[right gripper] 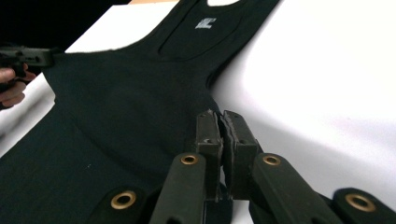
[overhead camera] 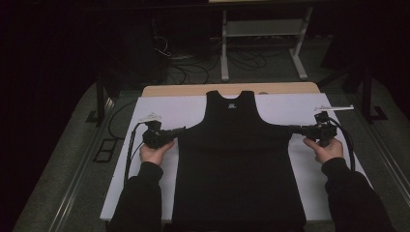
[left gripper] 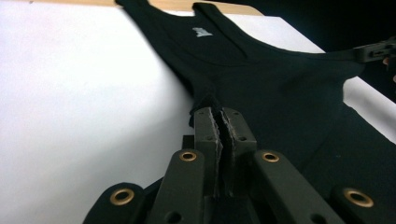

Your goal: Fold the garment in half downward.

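Observation:
A black tank top (overhead camera: pixel 239 159) lies flat on the white sheet (overhead camera: pixel 159 108), neck toward the far edge, with a small pale label (overhead camera: pixel 232 106) inside the collar. My left gripper (overhead camera: pixel 180 130) is shut on the garment's left underarm corner. In the left gripper view its jaws meet on a pinch of black cloth (left gripper: pixel 208 100), and the label (left gripper: pixel 201 32) shows farther off. My right gripper (overhead camera: pixel 293 128) is shut on the right underarm corner. In the right gripper view the fabric edge (right gripper: pixel 212 105) runs into the closed jaws. The cloth is stretched taut between both grippers.
The white sheet covers a wooden table whose far edge (overhead camera: pixel 193 90) shows beyond the collar. Behind the table stands a white metal frame (overhead camera: pixel 225 53) among floor cables (overhead camera: pixel 193 67). A black stand (overhead camera: pixel 100 104) rises at the left, another (overhead camera: pixel 368 92) at the right.

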A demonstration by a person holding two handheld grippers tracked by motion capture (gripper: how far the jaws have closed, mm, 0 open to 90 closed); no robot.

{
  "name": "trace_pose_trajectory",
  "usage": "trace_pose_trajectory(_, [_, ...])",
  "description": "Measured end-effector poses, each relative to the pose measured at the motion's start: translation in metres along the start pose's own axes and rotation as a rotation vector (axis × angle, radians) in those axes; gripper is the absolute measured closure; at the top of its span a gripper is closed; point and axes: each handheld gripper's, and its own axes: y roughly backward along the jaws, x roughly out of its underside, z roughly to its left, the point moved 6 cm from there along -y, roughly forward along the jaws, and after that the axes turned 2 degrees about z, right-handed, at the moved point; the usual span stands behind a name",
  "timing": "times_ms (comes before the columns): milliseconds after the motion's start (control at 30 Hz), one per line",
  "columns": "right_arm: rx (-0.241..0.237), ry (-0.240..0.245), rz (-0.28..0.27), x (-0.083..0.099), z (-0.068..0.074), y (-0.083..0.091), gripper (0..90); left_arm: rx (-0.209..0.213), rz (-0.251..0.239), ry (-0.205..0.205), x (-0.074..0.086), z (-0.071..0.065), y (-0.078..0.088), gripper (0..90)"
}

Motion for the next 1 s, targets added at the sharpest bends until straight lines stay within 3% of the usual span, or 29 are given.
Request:
trace_pose_trajectory(233, [-0.012, -0.028, -0.020, 0.005, 0.000, 0.012, 84.9, 0.020, -0.014, 0.010, 0.002, -0.004, 0.006, 84.7])
trace_pose_trajectory(533, [-0.019, -0.029, -0.012, 0.012, 0.008, 0.018, 84.9, 0.045, -0.010, 0.006, 0.011, -0.013, 0.019, 84.7])
trace_pose_trajectory(1000, [-0.040, -0.027, 0.055, 0.036, 0.025, 0.023, 84.9, 0.063, 0.076, -0.004, 0.037, -0.023, 0.027, 84.6])
